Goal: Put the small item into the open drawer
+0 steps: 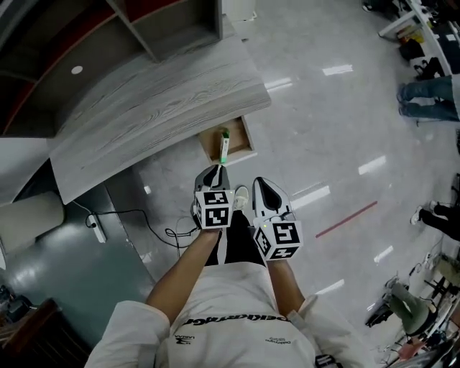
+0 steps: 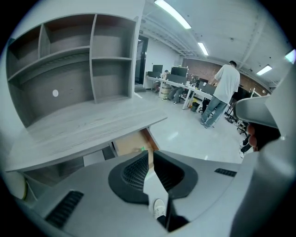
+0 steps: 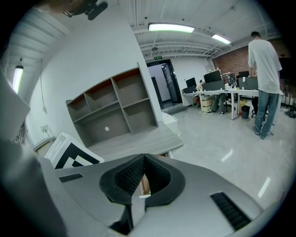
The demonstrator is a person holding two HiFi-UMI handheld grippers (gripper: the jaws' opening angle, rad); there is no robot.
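A wooden drawer (image 1: 242, 135) stands pulled out from under the grey desk (image 1: 144, 108). Inside it lies a small green-and-white item (image 1: 224, 144). My left gripper (image 1: 215, 172) hangs just short of the drawer's front, above the floor. Its jaws stand a narrow slit apart with nothing between them. In the left gripper view the left gripper (image 2: 149, 152) points at the drawer (image 2: 131, 142). My right gripper (image 1: 262, 187) floats beside it to the right, shut and empty. The right gripper (image 3: 144, 156) faces the desk in its own view, jaw tips touching.
An open shelf unit (image 1: 169, 21) stands on the back of the desk. A power strip (image 1: 97, 228) and black cable lie on the floor at the left. People stand at the far right (image 1: 428, 97). Glossy floor lies right of the drawer.
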